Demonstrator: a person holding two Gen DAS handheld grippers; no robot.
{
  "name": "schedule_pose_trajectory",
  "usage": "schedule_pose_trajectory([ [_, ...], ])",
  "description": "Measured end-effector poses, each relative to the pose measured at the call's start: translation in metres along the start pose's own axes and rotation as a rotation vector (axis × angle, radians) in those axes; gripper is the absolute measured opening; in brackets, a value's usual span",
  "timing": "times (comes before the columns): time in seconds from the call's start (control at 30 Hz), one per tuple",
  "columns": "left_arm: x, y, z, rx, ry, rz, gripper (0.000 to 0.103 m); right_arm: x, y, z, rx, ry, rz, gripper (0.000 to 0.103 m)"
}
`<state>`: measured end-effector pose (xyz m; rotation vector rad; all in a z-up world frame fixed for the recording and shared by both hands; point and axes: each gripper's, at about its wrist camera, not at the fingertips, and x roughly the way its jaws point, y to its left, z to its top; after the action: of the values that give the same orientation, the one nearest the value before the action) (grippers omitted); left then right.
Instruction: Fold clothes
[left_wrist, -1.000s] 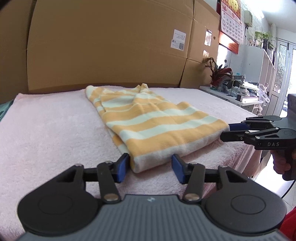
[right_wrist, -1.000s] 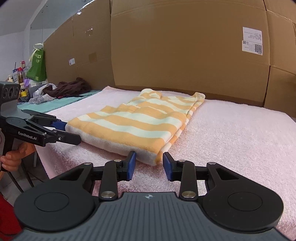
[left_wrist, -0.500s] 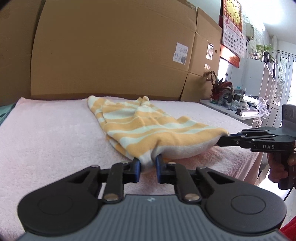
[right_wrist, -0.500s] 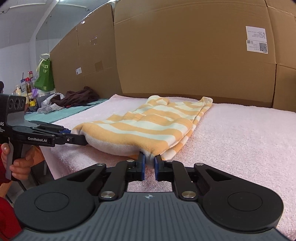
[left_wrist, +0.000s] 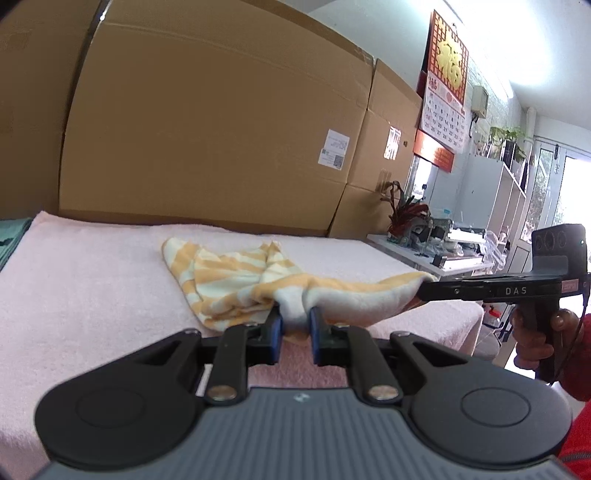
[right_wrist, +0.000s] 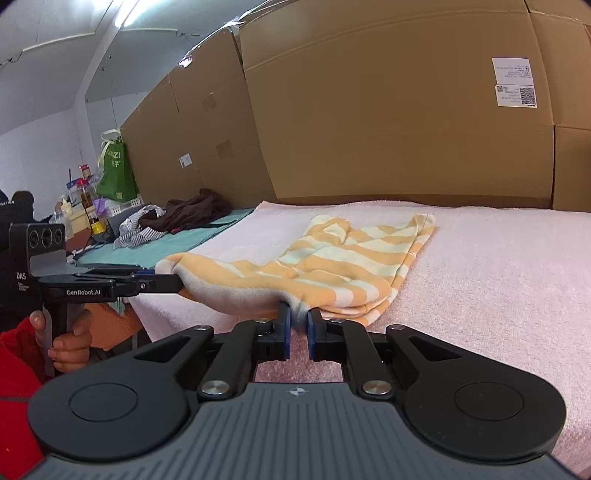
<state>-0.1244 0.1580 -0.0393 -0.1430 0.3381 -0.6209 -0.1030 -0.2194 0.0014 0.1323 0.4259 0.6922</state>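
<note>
Nearest each camera, a black two-finger gripper pinches one near corner of an orange-and-cream striped garment (left_wrist: 236, 284). Blue pads of the left gripper (left_wrist: 295, 330) are clamped on a white fold of the cloth; the right gripper (right_wrist: 297, 325) is closed the same way on the opposite corner — each appears from the side in the other's view, gripped by a hand (left_wrist: 532, 338). Between them the garment's near edge hangs lifted, while its far part lies crumpled on the pink towel (right_wrist: 498, 258) covering the table. Beyond, tall cardboard boxes (right_wrist: 388, 110) wall off the back. A wall calendar (left_wrist: 445, 92) and potted plant (left_wrist: 406, 214) stand on the right; dark clothes (right_wrist: 192, 210) and a green bag (right_wrist: 116, 170) on the left.
</note>
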Motion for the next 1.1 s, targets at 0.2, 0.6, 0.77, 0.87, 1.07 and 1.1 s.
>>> schedule_pose_trajectory([
  [0.2, 0.028, 0.018, 0.029, -0.027, -0.053, 0.019, 0.010, 0.021, -0.023, 0.031, 0.096, -0.093, -0.016, 0.009],
  [0.6, 0.124, 0.078, 0.050, -0.113, 0.092, 0.154, 0.013, 0.106, -0.077, 0.050, 0.187, -0.056, -0.106, 0.009],
  [0.77, 0.160, 0.093, 0.042, -0.135, 0.190, 0.217, 0.014, 0.142, -0.097, 0.043, 0.242, 0.036, -0.153, 0.009],
  [0.87, 0.166, 0.092, 0.044, -0.115, 0.202, 0.248, 0.025, 0.154, -0.101, 0.039, 0.259, 0.094, -0.195, 0.007],
  [1.07, 0.146, 0.078, 0.050, 0.014, 0.135, 0.357, 0.043, 0.127, -0.092, 0.048, 0.216, 0.039, -0.278, 0.028],
  [1.1, 0.141, 0.073, 0.052, 0.019, 0.120, 0.346, 0.042, 0.117, -0.090, 0.051, 0.208, 0.007, -0.285, 0.029],
])
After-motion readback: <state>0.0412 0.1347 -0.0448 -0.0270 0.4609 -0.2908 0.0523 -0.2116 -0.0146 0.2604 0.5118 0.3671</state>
